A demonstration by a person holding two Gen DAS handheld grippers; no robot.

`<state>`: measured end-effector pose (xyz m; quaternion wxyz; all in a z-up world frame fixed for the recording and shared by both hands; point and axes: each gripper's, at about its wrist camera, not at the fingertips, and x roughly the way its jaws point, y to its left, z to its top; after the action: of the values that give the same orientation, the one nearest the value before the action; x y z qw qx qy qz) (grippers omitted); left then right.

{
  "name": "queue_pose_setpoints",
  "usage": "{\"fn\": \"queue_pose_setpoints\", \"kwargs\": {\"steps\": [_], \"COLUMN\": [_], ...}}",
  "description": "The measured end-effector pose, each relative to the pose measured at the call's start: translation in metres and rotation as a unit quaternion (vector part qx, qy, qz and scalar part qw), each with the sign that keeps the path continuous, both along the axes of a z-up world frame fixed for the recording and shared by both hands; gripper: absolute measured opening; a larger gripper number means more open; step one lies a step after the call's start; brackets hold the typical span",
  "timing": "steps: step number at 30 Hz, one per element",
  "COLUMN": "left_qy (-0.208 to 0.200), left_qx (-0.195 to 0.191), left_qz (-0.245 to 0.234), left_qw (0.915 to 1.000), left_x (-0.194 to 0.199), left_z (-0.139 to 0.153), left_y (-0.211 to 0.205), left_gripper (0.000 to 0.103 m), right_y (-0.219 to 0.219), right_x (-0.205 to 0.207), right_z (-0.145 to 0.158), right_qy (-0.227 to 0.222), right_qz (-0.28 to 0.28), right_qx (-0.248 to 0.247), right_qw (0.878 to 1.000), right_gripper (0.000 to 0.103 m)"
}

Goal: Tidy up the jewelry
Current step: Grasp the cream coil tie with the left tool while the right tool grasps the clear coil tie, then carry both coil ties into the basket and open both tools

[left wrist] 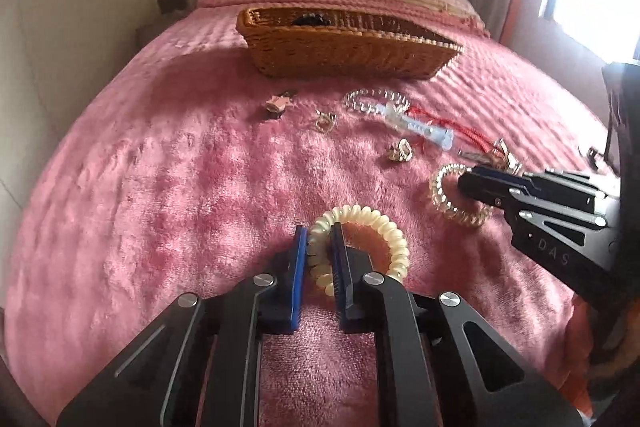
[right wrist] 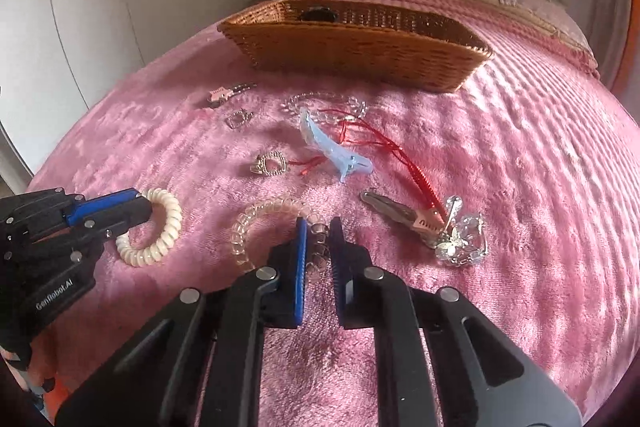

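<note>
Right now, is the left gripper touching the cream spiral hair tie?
Touching. The left wrist view shows the left gripper with its blue pads pressed on both sides of the cream spiral hair tie, on its left part.

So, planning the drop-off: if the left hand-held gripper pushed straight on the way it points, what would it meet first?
The cream coil hair tie already pinched in the left hand-held gripper, then probably pink blanket, since it points downward. The wicker basket lies farther ahead.
</note>
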<state>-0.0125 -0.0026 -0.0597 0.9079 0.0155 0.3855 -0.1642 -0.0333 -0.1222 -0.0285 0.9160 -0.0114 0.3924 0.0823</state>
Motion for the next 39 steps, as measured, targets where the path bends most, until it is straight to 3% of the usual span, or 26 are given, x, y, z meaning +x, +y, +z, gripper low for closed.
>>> {"fn": "queue_pose_setpoints", "kwargs": {"steps": [4,10,16,20,24,29,35,39], "left_qy": [-0.015,-0.06,-0.087,-0.094,-0.089,-0.063,-0.035,-0.023], "left_qx": [-0.031,-0.064,-0.08,-0.088,-0.087,-0.063,-0.031,-0.029], "left_qz": [0.006,0.016,0.029,0.034,0.028,0.013,-0.008,-0.014], "left_qw": [0.9994,0.996,0.9925,0.9911,0.9918,0.9959,0.9989,0.9992], "left_x": [-0.001,0.013,0.069,0.124,0.168,0.208,0.224,0.225], "left_z": [0.014,0.056,0.091,0.106,0.105,0.082,0.056,0.049], "left_y": [0.008,0.011,0.002,-0.015,-0.043,-0.073,-0.095,-0.096], "left_gripper": [0.01,0.01,0.01,0.01,0.01,0.01,0.01,0.012], "right_y": [-0.009,-0.024,-0.044,-0.056,-0.067,-0.075,-0.078,-0.085], "right_x": [-0.002,0.013,0.074,0.133,0.188,0.239,0.254,0.254], "right_z": [0.014,0.054,0.092,0.098,0.086,0.057,0.035,0.03], "right_qy": [-0.012,-0.049,-0.079,-0.075,-0.048,0.005,0.037,0.046], "right_qz": [-0.007,-0.02,-0.033,-0.047,-0.057,-0.07,-0.075,-0.079], "right_qx": [0.028,0.055,0.056,0.045,0.036,0.023,0.005,0.024], "right_qw": [1.0,0.997,0.995,0.995,0.997,0.997,0.996,0.995], "right_gripper": [0.009,0.009,0.009,0.009,0.009,0.009,0.009,0.009]}}
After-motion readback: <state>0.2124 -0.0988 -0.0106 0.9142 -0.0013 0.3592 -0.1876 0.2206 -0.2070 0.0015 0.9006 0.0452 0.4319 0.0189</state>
